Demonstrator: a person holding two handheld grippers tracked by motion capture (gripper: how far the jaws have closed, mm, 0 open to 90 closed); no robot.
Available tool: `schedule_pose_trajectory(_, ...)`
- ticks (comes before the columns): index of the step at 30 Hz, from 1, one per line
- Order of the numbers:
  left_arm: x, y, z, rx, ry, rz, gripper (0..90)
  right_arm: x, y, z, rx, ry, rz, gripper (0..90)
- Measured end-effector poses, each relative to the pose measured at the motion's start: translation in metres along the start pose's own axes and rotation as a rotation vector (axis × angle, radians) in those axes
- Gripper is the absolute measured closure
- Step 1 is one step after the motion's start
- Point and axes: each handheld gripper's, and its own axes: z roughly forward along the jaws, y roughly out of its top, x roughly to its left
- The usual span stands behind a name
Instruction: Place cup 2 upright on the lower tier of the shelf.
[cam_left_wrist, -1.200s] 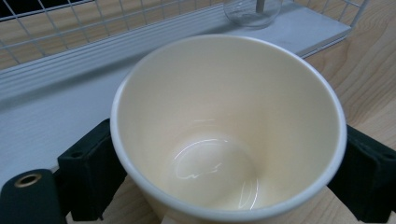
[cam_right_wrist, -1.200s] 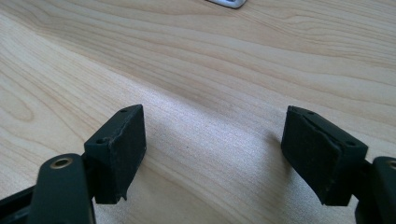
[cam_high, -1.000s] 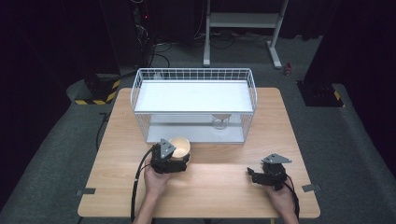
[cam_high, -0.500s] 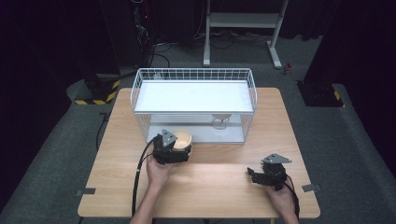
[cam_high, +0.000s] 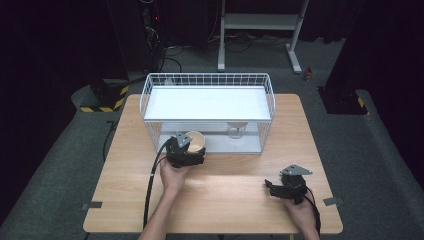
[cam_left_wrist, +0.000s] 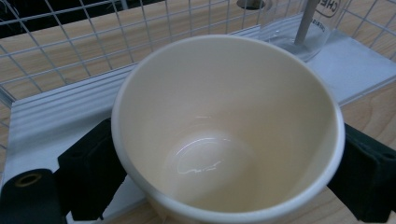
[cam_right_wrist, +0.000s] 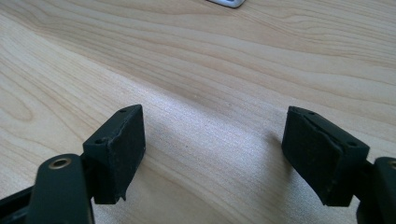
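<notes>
A cream paper cup (cam_high: 195, 141) (cam_left_wrist: 224, 126) is held between the jaws of my left gripper (cam_high: 192, 152) (cam_left_wrist: 224, 172), mouth tilted toward the camera, empty inside. It hangs just in front of the lower shelf of a white wire rack (cam_high: 207, 80). A clear glass (cam_high: 236, 130) (cam_left_wrist: 303, 28) with a stick in it stands on that lower shelf, to the right of the cup. My right gripper (cam_high: 272, 188) (cam_right_wrist: 212, 149) rests low over the table near the front right, jaws wide apart with bare wood between them.
The wooden table (cam_high: 240, 210) carries the rack at its back middle. The rack has a white top shelf (cam_high: 210, 102) and a lower white board (cam_left_wrist: 56, 116). A metal stand (cam_high: 260, 22) and cables sit on the dark floor behind.
My left gripper has carried the cup forward and slightly right, up to the front of the rack's lower shelf. The right gripper has stayed put.
</notes>
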Motion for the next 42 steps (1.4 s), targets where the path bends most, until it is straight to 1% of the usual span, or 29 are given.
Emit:
schedule_pose_trajectory(2, 0.001, 0.001, 0.004, 0.004, -0.001, 0.002, 9.9, 0.000, 0.000, 0.000, 0.000, 0.000, 0.000, 21.5)
schedule_pose_trajectory(4, 0.000, 0.001, 0.007, 0.000, 0.001, -0.009, 9.8, 0.000, 0.000, 0.000, 0.001, -0.001, 0.000, 21.5)
schedule_pose_trajectory(7, 0.002, 0.004, 0.010, 0.001, 0.000, -0.003, 9.8, 0.000, 0.000, 0.000, 0.001, 0.000, -0.001, 21.5)
schedule_pose_trajectory(9, 0.002, 0.005, 0.011, 0.005, -0.001, -0.011, 9.8, 0.000, 0.000, 0.000, 0.002, -0.001, 0.000, 21.5)
schedule_pose_trajectory(12, 0.004, 0.005, 0.014, -0.005, 0.003, -0.017, 9.8, 0.000, 0.000, 0.000, 0.001, 0.000, -0.001, 21.5)
schedule_pose_trajectory(13, 0.005, 0.005, 0.015, -0.011, 0.000, -0.028, 9.8, 0.000, 0.000, 0.000, 0.001, 0.000, 0.000, 21.5)
schedule_pose_trajectory(18, 0.005, 0.005, 0.018, -0.023, 0.008, -0.023, 9.8, 0.000, 0.000, 0.000, 0.001, 0.000, -0.001, 21.5)
schedule_pose_trajectory(26, 0.008, 0.005, 0.025, -0.051, 0.023, -0.033, 9.7, 0.000, 0.000, 0.000, 0.002, 0.000, 0.000, 21.5)
schedule_pose_trajectory(30, 0.009, 0.004, 0.025, -0.055, 0.013, -0.043, 9.6, 0.000, 0.000, 0.000, 0.001, 0.000, 0.000, 21.5)
schedule_pose_trajectory(33, 0.009, 0.004, 0.025, -0.056, 0.015, -0.037, 9.6, 0.000, 0.000, 0.000, 0.001, 0.000, 0.000, 21.5)
schedule_pose_trajectory(34, 0.009, 0.004, 0.025, -0.054, 0.012, -0.047, 9.5, 0.000, 0.000, 0.000, 0.001, 0.000, 0.000, 21.5)
schedule_pose_trajectory(35, 0.010, 0.004, 0.024, -0.055, 0.004, -0.047, 9.2, 0.000, 0.000, 0.000, 0.001, 0.000, 0.000, 21.5)
schedule_pose_trajectory(38, 0.013, 0.004, 0.023, -0.055, -0.011, -0.051, 3.3, 0.000, 0.000, 0.000, 0.001, 0.000, 0.000, 21.5)
schedule_pose_trajectory(40, 0.015, 0.004, 0.021, -0.052, -0.021, -0.060, 2.7, 0.000, 0.000, 0.000, 0.001, 0.000, -0.001, 21.5)
schedule_pose_trajectory(42, 0.017, 0.004, 0.019, -0.049, -0.026, -0.054, 1.6, 0.000, 0.000, 0.000, 0.001, 0.000, 0.000, 21.5)
